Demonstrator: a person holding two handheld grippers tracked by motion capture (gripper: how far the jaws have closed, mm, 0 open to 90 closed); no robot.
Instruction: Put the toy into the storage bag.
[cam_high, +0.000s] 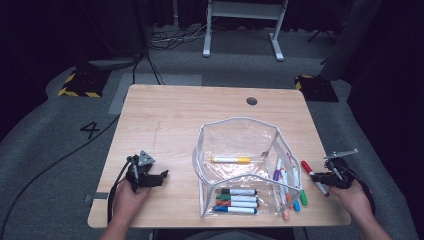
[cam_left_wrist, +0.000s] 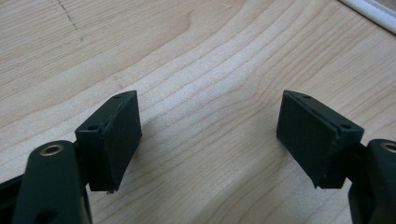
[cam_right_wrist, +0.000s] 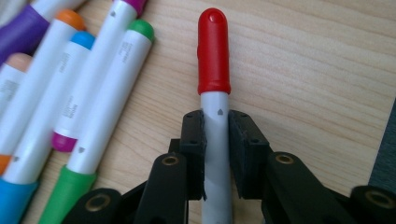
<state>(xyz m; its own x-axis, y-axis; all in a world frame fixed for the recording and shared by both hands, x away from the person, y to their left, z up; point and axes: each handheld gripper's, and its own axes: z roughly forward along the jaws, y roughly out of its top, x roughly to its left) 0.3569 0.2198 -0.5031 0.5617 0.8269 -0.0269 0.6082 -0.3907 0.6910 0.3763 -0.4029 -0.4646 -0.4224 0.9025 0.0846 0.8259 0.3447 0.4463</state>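
Observation:
A clear plastic pouch (cam_high: 240, 135) with white piping stands open at the table's middle right. Inside it lie a yellow-capped marker (cam_high: 231, 160) and several markers stacked near its front. More markers (cam_high: 290, 185) (cam_right_wrist: 70, 93) lie in a row beside its right side. My right gripper (cam_high: 325, 177) (cam_right_wrist: 215, 135) is shut on the red marker (cam_high: 314, 176) (cam_right_wrist: 214, 51), clamping its white barrel just below the red cap, low over the table. My left gripper (cam_high: 159, 177) (cam_left_wrist: 210, 130) is open over bare wood at the front left, with nothing between its pads.
The wooden table (cam_high: 165, 120) has a round cable hole (cam_high: 252, 101) at the back right. Its right edge (cam_right_wrist: 380, 154) runs close to my right gripper. Beyond the table are cables on grey floor and a white desk frame (cam_high: 245, 25).

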